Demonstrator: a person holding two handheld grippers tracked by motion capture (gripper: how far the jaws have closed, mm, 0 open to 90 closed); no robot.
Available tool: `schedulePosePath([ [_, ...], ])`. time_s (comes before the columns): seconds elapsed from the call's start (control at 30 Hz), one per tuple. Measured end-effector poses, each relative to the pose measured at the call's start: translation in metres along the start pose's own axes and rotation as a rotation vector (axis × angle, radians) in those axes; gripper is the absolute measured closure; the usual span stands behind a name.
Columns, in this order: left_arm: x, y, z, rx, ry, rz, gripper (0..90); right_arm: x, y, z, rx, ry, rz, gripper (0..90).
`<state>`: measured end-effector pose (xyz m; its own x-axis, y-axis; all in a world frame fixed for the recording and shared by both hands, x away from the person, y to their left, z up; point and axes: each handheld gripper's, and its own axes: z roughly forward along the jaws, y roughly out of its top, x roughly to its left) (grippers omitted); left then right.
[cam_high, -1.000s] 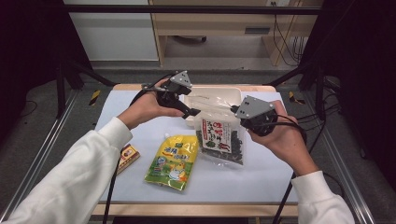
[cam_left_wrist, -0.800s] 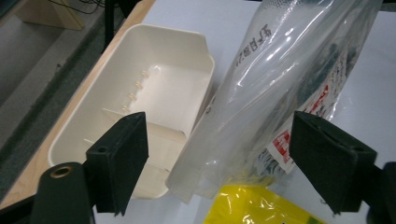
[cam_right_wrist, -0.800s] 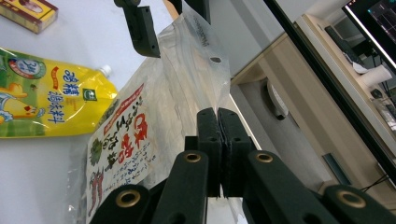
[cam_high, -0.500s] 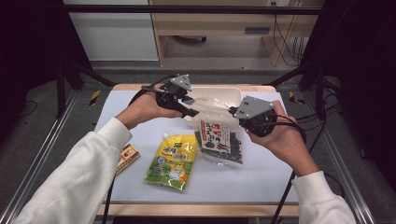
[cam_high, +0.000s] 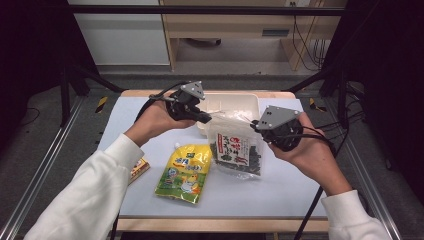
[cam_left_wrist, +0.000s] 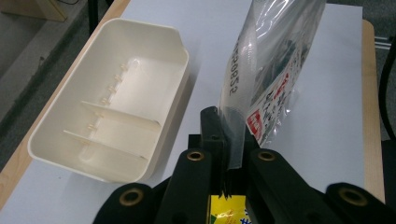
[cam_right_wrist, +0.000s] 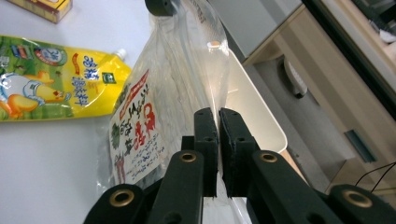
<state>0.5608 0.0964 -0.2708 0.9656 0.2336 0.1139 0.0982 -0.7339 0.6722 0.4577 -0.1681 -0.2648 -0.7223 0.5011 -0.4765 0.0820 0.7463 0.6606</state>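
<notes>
Where light blue table (cam_high: 280, 195) ends, grey floor (cam_high: 40, 165), possibly concrete

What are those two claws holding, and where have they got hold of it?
Both hold the clear seaweed bag by its top edge: the left claw has just closed on one corner, the right claw pinches the other.

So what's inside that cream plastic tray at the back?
The cream tray holds nothing visible: just two thin dividers and bare floor. From above, the seaweed bag and the left tool cover its near edge.
</notes>
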Motion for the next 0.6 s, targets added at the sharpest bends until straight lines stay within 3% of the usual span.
schedulePosePath([
  [0.37, -0.013, 0.011, 0.002, 0.018, -0.023, 0.049, 88.8, -0.003, -0.011, -0.008, 0.037, 0.043, 0.065, 76.3],
  [0.6, -0.017, 0.017, 0.003, 0.029, -0.022, 0.059, 88.9, -0.006, -0.006, -0.007, 0.075, 0.058, 0.101, 49.1],
])
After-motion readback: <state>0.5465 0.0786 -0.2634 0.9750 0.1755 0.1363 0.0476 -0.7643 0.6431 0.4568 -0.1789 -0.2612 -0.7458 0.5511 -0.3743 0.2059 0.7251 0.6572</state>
